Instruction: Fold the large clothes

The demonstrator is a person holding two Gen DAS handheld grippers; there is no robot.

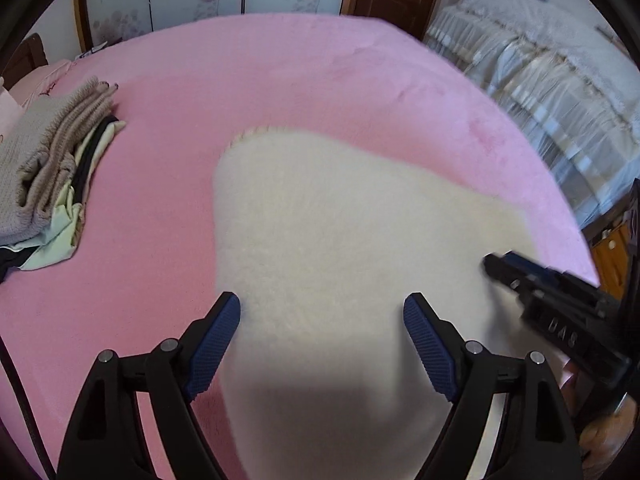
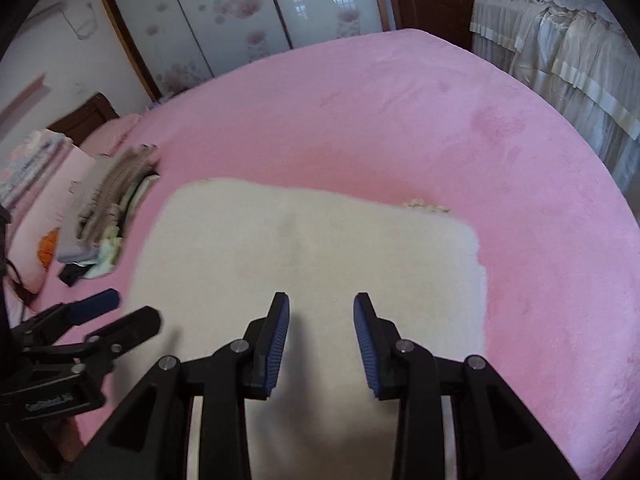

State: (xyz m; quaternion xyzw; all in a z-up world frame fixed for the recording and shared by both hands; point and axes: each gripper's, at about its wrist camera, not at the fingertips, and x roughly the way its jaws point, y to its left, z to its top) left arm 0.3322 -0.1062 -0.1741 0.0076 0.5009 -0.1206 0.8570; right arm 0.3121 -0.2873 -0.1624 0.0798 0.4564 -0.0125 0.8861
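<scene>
A cream fleecy garment (image 1: 340, 232) lies folded flat on the pink bed (image 1: 280, 80); it also shows in the right wrist view (image 2: 320, 248). My left gripper (image 1: 322, 312) is wide open and empty, hovering over the garment's near left part. My right gripper (image 2: 322, 308) is open and empty over the garment's near middle. In the left wrist view the right gripper (image 1: 500, 266) shows at the garment's right edge. In the right wrist view the left gripper (image 2: 128, 312) shows at the garment's left edge.
A stack of folded clothes (image 1: 52, 160), beige knit on top, sits at the bed's left side, also seen in the right wrist view (image 2: 108, 216). Pink pillows (image 2: 48, 208) lie beyond it. A second bed with a lace cover (image 1: 560, 80) stands to the right.
</scene>
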